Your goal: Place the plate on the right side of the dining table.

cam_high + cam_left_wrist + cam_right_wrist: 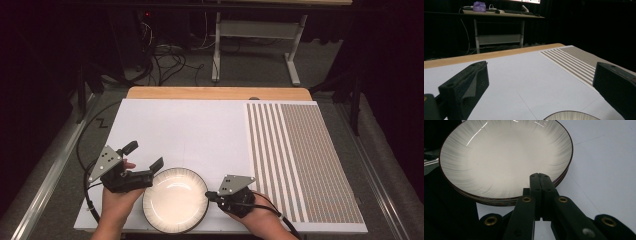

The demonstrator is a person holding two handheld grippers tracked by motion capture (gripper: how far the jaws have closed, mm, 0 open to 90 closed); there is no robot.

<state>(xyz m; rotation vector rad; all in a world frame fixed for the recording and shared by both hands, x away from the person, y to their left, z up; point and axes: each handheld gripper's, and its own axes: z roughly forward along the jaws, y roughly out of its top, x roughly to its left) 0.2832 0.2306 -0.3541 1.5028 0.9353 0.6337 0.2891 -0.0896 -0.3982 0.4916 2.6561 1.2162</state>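
A white plate with a dark rim [175, 200] lies at the near edge of the white sheet; in the right gripper view the plate [504, 157] tops a short stack of like rims. My right gripper [210, 194] is at the plate's right rim, its jaws pressed together with the tips [540, 176] over the rim's edge. My left gripper [145, 156] is just left of the plate, open wide with nothing between its jaws. In the left gripper view the gripper [541, 82] looks across the sheet, with the plate's rim [571, 115] low in front of it.
The white sheet [190, 130] covers a wooden table [215, 93]. A finely striped panel [305, 160] takes up the table's right side. Beyond the table stand another desk's legs [250, 30] and floor cables [165, 60].
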